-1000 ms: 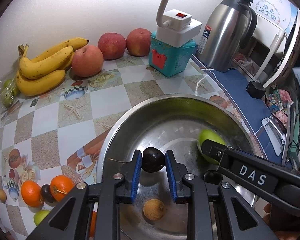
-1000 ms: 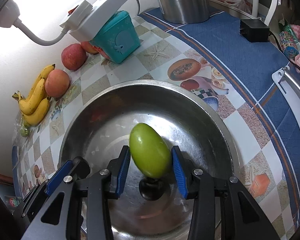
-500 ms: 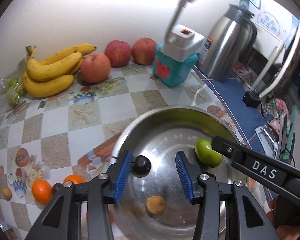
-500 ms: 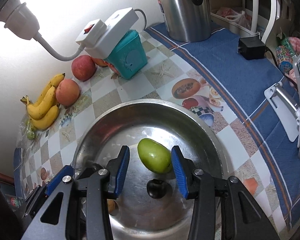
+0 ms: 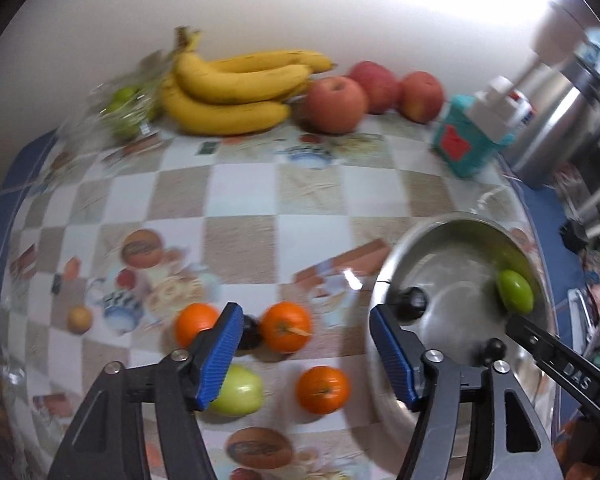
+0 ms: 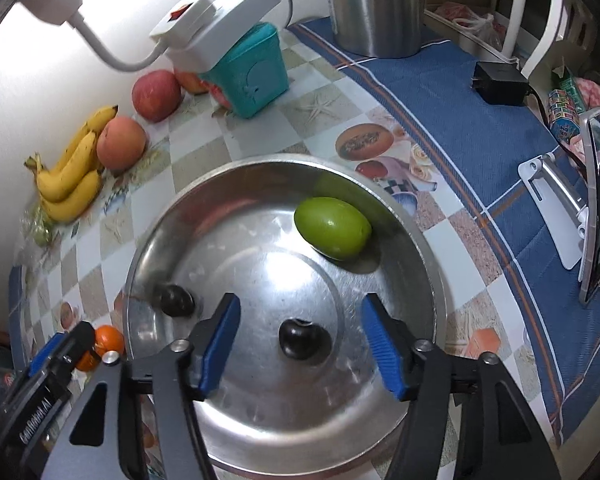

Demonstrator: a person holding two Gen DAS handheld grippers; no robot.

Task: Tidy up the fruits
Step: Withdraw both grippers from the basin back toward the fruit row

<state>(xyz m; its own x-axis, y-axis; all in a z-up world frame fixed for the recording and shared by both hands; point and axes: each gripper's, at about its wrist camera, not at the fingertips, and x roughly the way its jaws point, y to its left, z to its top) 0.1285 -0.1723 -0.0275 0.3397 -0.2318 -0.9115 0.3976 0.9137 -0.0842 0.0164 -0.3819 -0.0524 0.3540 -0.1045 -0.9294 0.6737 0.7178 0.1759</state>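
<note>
A steel bowl holds a green fruit by its far wall and two dark plums. My right gripper is open and empty above the bowl, over one plum. My left gripper is open and empty, left of the bowl, above three oranges, a dark plum and a green apple on the tablecloth.
Bananas and three red apples lie by the back wall, with a bag of green fruit at the left. A teal box with a white socket, a steel kettle and a black adapter stand behind the bowl.
Both grippers opened and let go of their fruit into the bowl. The left gripper swung left, off the bowl, over the oranges. The green fruit rolled to the bowl's far wall.
</note>
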